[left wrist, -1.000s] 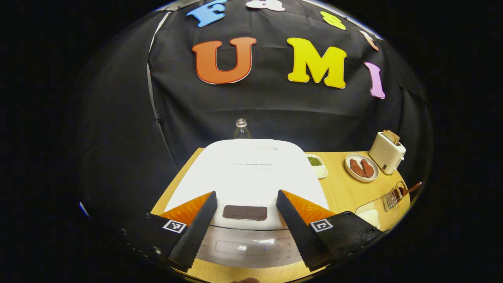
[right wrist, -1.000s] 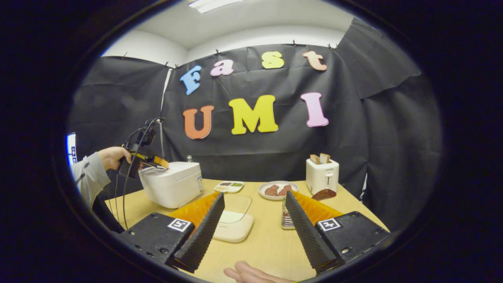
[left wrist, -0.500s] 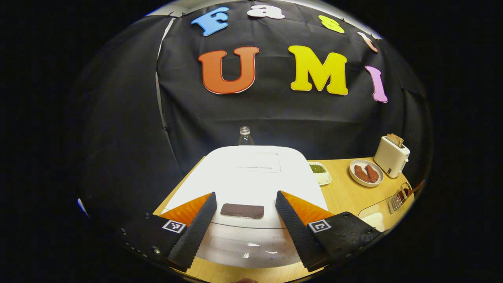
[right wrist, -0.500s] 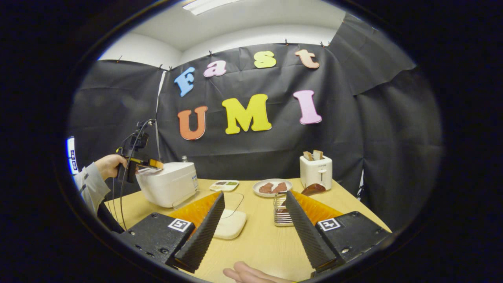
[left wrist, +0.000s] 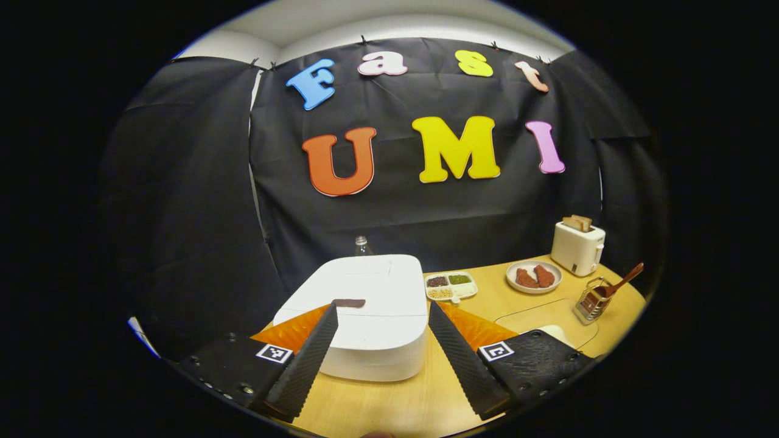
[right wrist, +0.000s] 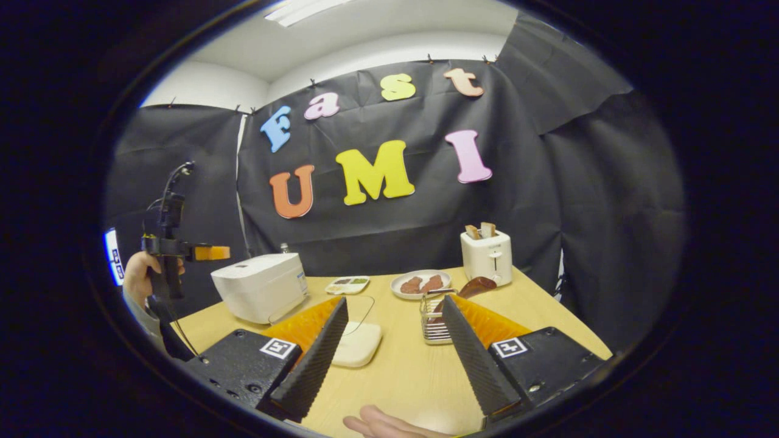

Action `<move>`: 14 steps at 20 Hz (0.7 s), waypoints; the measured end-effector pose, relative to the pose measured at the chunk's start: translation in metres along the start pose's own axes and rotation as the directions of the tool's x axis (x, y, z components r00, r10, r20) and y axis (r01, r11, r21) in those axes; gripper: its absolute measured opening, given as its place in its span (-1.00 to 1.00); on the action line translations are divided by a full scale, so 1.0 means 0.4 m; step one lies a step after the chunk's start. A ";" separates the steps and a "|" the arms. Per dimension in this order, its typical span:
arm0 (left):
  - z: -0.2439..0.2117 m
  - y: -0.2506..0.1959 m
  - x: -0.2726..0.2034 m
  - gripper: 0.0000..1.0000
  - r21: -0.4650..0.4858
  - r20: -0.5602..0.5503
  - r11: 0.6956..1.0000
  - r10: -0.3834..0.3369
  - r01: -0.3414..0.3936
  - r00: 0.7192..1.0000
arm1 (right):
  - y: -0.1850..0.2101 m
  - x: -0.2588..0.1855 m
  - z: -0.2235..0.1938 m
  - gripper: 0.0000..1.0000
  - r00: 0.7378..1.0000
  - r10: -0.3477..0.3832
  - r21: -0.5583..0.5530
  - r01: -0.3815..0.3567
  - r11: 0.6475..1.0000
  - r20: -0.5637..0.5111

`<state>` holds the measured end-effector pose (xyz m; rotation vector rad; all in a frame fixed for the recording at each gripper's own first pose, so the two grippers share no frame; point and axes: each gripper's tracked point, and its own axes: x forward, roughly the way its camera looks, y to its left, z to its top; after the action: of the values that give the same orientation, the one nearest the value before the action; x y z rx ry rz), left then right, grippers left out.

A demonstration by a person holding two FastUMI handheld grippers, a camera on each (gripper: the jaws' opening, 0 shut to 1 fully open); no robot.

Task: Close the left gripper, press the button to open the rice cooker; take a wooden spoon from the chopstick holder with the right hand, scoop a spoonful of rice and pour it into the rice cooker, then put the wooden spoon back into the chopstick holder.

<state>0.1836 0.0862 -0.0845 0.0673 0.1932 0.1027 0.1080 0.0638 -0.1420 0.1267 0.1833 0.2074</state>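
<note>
Left tongs (left wrist: 380, 359): the two fingers stand wide apart and hold nothing. They hang above the front edge of the table, in front of the rice cooker and not touching it.
Step in hand, as I judge: bring these fingers together first, then press the button with the joined tips. With the fingers apart they would pass on both sides of the button.
Rice cooker (left wrist: 365, 310): white, lid down, near the left edge of the table.
Button (left wrist: 349, 302): the dark bar on the front part of the lid. Come down straight on its middle and push firmly but shortly, so the cooker does not slide back.
Rice dish (right wrist: 356, 344): a white dish with a clear lid, in the middle of the table near the front edge. I cannot tell how much rice is inside.
Chopstick holder (right wrist: 433, 319): a wire basket toward the right side of the table.
Wooden spoon (right wrist: 476, 285): it leans in the holder, bowl end up and to the right.
Right tongs (right wrist: 392, 359): fingers apart, empty, low over the front edge, with the holder just behind the right finger. It should wait until the lid is up.
</note>
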 end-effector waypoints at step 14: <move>0.051 -0.087 -0.295 0.88 -0.072 0.214 0.994 -0.062 0.079 0.975 | -0.002 -0.021 0.135 1.00 0.992 -0.089 -0.085 0.097 0.992 0.093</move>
<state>0.0758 0.0377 -0.0450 -0.0087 -0.0221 0.0319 0.1106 0.0556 -0.0881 0.0381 0.0906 0.1166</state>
